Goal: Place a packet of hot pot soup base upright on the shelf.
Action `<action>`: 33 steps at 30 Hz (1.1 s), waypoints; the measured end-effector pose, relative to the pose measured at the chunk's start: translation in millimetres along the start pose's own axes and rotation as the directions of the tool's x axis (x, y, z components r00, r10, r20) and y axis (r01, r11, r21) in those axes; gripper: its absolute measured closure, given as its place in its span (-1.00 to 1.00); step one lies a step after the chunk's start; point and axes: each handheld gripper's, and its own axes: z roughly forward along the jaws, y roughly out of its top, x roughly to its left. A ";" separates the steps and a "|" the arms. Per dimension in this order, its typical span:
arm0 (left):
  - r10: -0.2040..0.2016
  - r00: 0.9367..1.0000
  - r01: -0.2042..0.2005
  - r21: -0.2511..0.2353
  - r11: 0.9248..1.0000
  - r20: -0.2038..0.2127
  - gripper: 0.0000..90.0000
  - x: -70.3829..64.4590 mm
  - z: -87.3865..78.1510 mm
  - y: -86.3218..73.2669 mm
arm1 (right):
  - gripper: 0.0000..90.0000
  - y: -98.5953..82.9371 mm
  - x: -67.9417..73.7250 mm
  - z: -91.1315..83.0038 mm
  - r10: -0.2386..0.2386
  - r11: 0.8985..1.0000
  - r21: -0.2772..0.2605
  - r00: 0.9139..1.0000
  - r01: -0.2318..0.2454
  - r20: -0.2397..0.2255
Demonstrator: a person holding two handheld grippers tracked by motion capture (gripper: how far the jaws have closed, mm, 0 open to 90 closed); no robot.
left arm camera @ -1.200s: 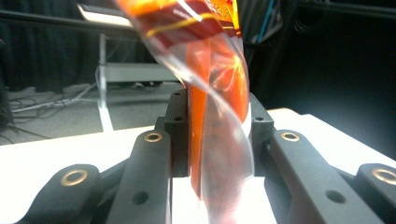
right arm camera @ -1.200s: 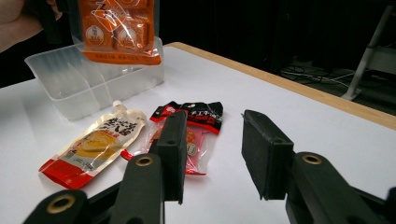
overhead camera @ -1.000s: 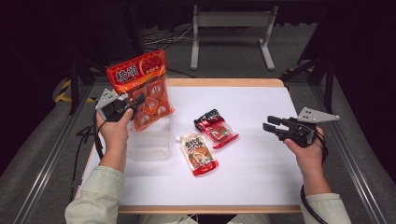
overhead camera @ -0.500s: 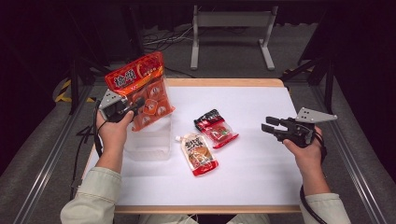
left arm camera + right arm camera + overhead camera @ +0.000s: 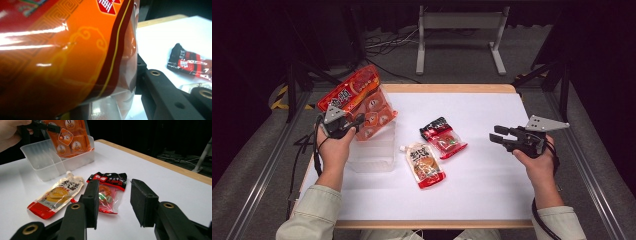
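A big orange-red snack bag point(image 5: 362, 102) hangs tilted, with my left gripper point(image 5: 358, 121) shut on its side. Its lower end dips into the far end of a clear plastic bin point(image 5: 374, 155) with dividers. In the left gripper view the bag point(image 5: 62, 55) is pressed close, beside one black finger point(image 5: 160, 90). A spout pouch point(image 5: 424, 165) and a black-red packet point(image 5: 443, 137) lie flat at the table's middle. My right gripper point(image 5: 498, 136) hovers open at the right, with nothing between its fingers. In its own view it point(image 5: 112, 200) faces the packet point(image 5: 108, 187) and the pouch point(image 5: 57, 193).
The white table top point(image 5: 492, 195) has a wooden edge at the far side. The bin point(image 5: 50, 162) stands at the left, near the table's left edge. A metal stand point(image 5: 459, 30) is on the floor beyond the table.
My left hand has sunk a little and tipped the bag's top leftward, so its lower end is now in the bin. The right gripper has barely moved.
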 end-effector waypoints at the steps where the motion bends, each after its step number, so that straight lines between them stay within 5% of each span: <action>1: 0.000 1.000 0.000 0.013 1.000 -0.003 0.56 0.0 1.6 1.3 | 0.32 0.1 0.0 -0.2 0.000 1.000 -0.002 1.000 0.000 -0.001; 5: 0.093 0.996 -0.091 0.099 0.991 -0.012 0.56 -8.8 13.9 3.4 | 0.31 0.5 0.3 -0.9 -0.001 1.000 -0.003 1.000 0.001 0.000; 7: 0.101 0.995 -0.099 0.104 0.990 -0.014 0.56 -10.0 15.1 4.8 | 0.31 0.6 0.2 -1.1 -0.002 1.000 -0.003 1.000 0.002 0.000; 11: 0.011 1.000 -0.014 0.089 0.996 0.026 0.55 2.6 15.6 3.3 | 0.31 0.5 -0.3 -1.7 -0.001 1.000 -0.004 1.000 0.001 0.003; 13: 0.008 0.999 -0.012 0.082 0.997 0.043 0.52 6.7 15.6 2.5 | 0.30 0.4 -0.2 -1.3 0.002 1.000 -0.002 1.000 -0.002 0.001; 16: -0.006 0.999 0.002 0.078 0.997 0.050 0.32 9.4 15.5 1.4 | 0.29 0.4 -0.2 -0.9 0.004 1.000 -0.001 1.000 -0.004 0.000; 19: -0.078 0.995 0.075 0.063 0.995 0.055 -0.09 15.5 14.6 -1.1 | 0.28 0.6 0.0 -0.4 0.006 1.000 -0.001 1.000 -0.006 0.000; 24: -0.089 0.994 0.086 0.050 0.995 0.055 -0.56 19.0 7.9 -2.1 | 0.27 -0.1 -0.2 0.4 0.010 1.000 0.002 1.000 -0.010 -0.001; 27: -0.107 0.993 0.106 0.020 0.994 0.054 -0.65 17.8 -2.4 -2.9 | 0.25 -0.4 -0.3 0.6 0.012 1.000 0.003 1.000 -0.012 0.000; 33: -0.082 0.994 0.083 -0.021 0.996 0.076 -0.76 14.3 -22.3 -6.3 | 0.23 -0.4 0.0 1.6 0.012 1.000 0.005 1.000 -0.012 -0.001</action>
